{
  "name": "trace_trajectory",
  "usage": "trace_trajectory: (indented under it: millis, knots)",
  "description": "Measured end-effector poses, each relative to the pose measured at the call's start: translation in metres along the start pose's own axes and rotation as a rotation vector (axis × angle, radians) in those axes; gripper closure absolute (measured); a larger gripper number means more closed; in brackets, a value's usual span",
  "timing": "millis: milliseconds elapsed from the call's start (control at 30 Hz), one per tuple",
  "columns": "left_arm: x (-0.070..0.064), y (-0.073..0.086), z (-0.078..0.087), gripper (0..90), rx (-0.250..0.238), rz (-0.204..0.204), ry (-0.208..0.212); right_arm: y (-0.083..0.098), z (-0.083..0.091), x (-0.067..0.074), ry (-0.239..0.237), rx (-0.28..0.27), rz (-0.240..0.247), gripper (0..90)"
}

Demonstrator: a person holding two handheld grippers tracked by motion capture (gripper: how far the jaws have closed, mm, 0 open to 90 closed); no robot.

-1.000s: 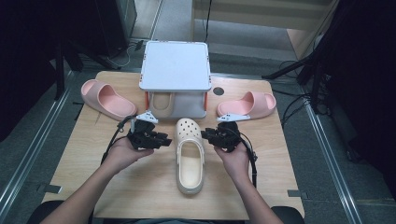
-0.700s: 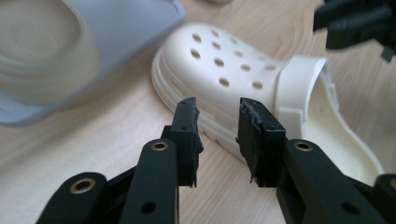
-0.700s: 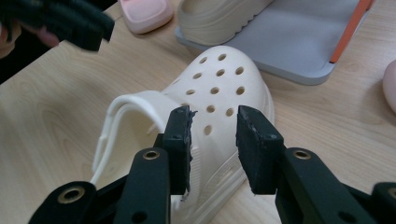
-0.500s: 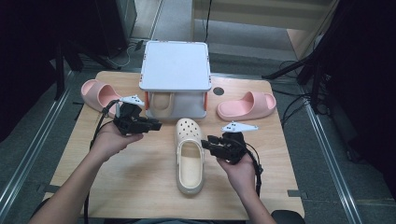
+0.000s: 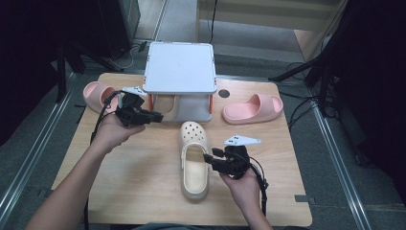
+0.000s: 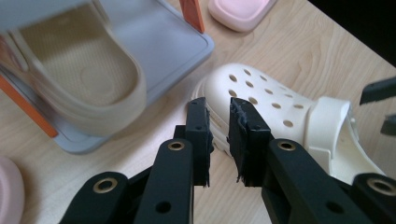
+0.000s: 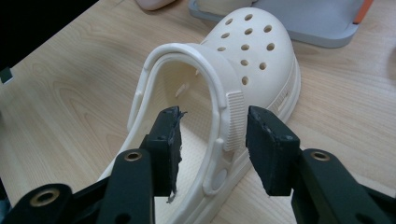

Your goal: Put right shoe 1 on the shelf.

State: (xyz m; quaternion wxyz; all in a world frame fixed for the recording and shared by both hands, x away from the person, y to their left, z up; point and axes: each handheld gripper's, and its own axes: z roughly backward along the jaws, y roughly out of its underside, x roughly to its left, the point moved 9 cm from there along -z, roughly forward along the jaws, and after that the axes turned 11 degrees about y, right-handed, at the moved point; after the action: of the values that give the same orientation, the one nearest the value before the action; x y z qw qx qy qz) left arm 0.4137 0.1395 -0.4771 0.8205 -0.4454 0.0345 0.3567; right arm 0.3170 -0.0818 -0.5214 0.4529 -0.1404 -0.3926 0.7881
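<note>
My right gripper (image 7: 212, 135), jaws just opening and apart around the clog (image 7: 243, 70) wall, should back off straight; left gripper (image 6: 219, 135), jaws closing, nearly together, empty.

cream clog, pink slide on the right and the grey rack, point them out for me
cream clog (image 5: 194, 160): high view, on the strap over its opening.
pink slide (image 5: 253, 108): high view, on its upper band.
grey rack (image 5: 179, 67): high view, on its flat top shelf.

Lab — wooden table (image 5: 143, 191), floor rails (image 5: 28, 158), trailing cables (image 5: 306, 108)
</note>
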Motion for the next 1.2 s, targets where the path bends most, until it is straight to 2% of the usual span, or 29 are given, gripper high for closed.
trace_trajectory:
  millis: [200,267,433,600,667,833,867,933,1033,1200]
  knots:
    - [0.009,-0.012,0.001,77.6,-0.018,0.002,-0.007,0.004,-0.002,0.003,0.024,0.005,-0.007,53.0]
    - [0.013,-0.014,0.001,77.9,-0.003,-0.004,-0.028,0.006,-0.004,0.004,0.027,0.010,-0.008,52.4]
    - [0.021,-0.026,0.010,79.3,-0.019,-0.003,-0.055,0.008,-0.009,0.006,0.039,0.018,-0.008,51.1]
    - [0.028,-0.046,0.023,80.1,-0.060,0.001,-0.083,0.011,-0.015,0.007,0.046,0.037,-0.008,50.5]
    - [0.029,-0.055,0.028,80.2,-0.076,0.001,-0.079,0.012,-0.018,0.006,0.050,0.041,-0.005,50.4]
    - [0.035,-0.071,0.027,80.3,-0.089,-0.016,-0.095,0.014,-0.026,0.004,0.055,0.053,-0.010,52.0]
    - [0.038,-0.073,0.027,80.2,-0.106,-0.012,-0.098,0.014,-0.028,0.005,0.056,0.055,-0.017,52.2]
    - [0.045,-0.071,0.024,80.2,-0.095,-0.001,-0.109,0.015,-0.034,0.006,0.063,0.063,-0.012,50.7]
    - [0.056,-0.067,0.023,79.9,-0.080,-0.012,-0.186,0.013,-0.040,0.005,0.107,0.057,0.007,50.4]
    - [0.058,-0.067,0.022,80.4,-0.083,-0.025,-0.196,0.011,-0.046,-0.003,0.127,0.061,0.009,58.3]
